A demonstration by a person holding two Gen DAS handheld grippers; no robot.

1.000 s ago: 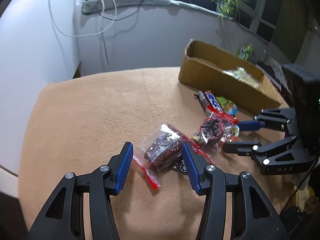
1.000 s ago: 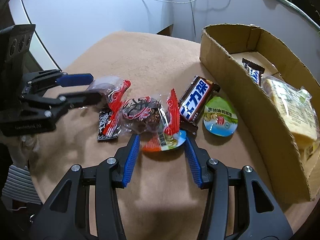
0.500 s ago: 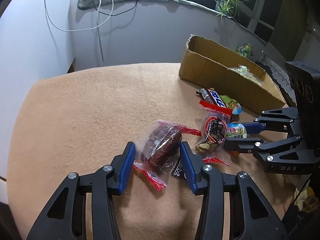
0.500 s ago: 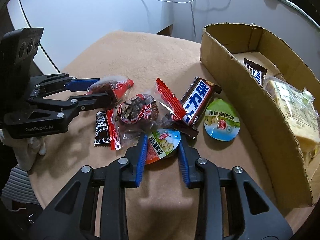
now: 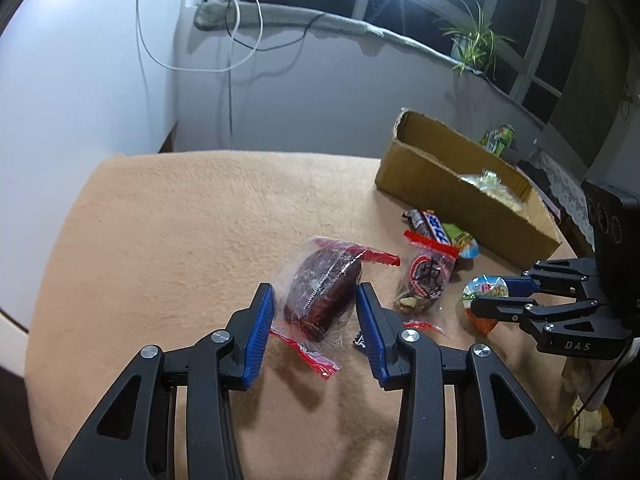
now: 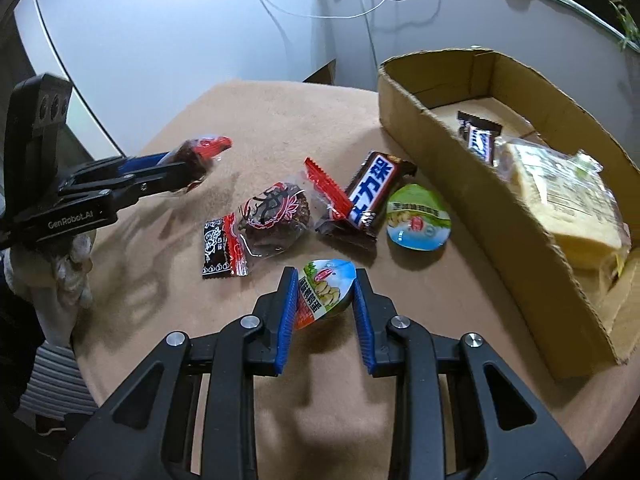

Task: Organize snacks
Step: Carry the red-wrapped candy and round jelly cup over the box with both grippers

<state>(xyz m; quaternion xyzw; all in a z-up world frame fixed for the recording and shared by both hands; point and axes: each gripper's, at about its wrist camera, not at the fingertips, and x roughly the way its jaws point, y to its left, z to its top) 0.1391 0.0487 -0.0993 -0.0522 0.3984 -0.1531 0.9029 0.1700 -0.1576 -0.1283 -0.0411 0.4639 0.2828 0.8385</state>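
snacks are only partly sorted. going left to right in the right wrist view, our left gripper (image 6: 192, 170) is clenched on a dark cake in a clear wrapper (image 5: 320, 292), lifted off the beige table cover (image 6: 280, 120). its jaws have just been closing on it. next lie a small black sachet (image 6: 218, 248), a wrapped pastry (image 6: 276, 214), a chocolate bar (image 6: 370, 190) and a green jelly cup (image 6: 418, 218), all not yet stored. our right gripper (image 6: 324, 294), jaws just closed, grasps an orange jelly cup (image 6: 320, 292). the cardboard box (image 6: 460, 152) already has a small chocolate bar (image 6: 478, 138) and a bread pack (image 6: 560, 208).
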